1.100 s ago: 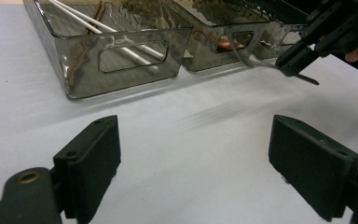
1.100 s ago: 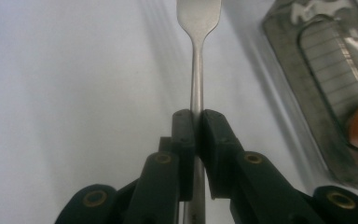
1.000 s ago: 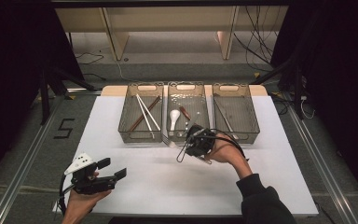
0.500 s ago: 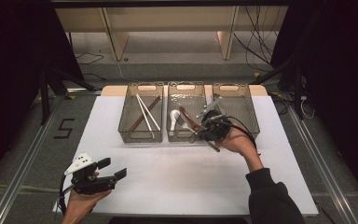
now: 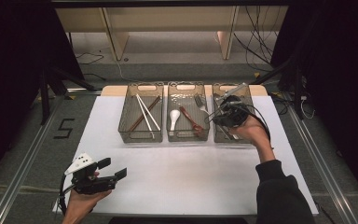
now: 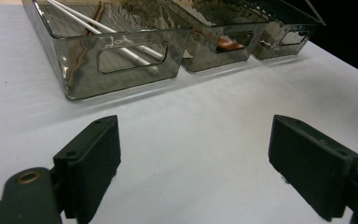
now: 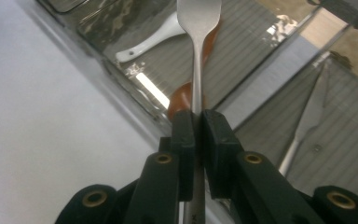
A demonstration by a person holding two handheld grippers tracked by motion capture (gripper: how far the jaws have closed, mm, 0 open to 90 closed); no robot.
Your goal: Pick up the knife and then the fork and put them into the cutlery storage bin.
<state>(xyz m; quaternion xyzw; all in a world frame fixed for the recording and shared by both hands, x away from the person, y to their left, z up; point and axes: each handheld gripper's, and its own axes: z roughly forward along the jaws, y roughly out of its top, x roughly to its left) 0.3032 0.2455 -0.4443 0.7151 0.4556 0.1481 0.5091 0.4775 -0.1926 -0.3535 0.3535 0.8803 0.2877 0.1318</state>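
Note:
My right gripper [image 5: 216,116] [image 7: 196,122] is shut on the handle of a metal fork [image 5: 199,102] [image 7: 198,42]. It hangs above the wall between the middle tray [image 5: 188,138] and the right tray [image 5: 223,88]. The fork's head points over the middle tray, above a white spoon [image 5: 174,118] [image 7: 144,44] and a brown spoon [image 5: 191,119] [image 7: 182,99]. A silver utensil [image 7: 307,116] lies in the right tray. My left gripper [image 5: 112,169] [image 6: 196,154] rests open near the table's front left corner, with nothing between its jaws.
The left tray [image 5: 123,127] [image 6: 121,70] holds white and brown chopsticks [image 5: 144,112]. The three smoked plastic trays stand side by side at the back of the white table sheet [image 5: 191,172]. Cables and shelf legs lie beyond the table.
My right gripper has carried the fork up and to the right, from the front of the middle tray to the wall between the middle and right trays. The left gripper has stayed put.

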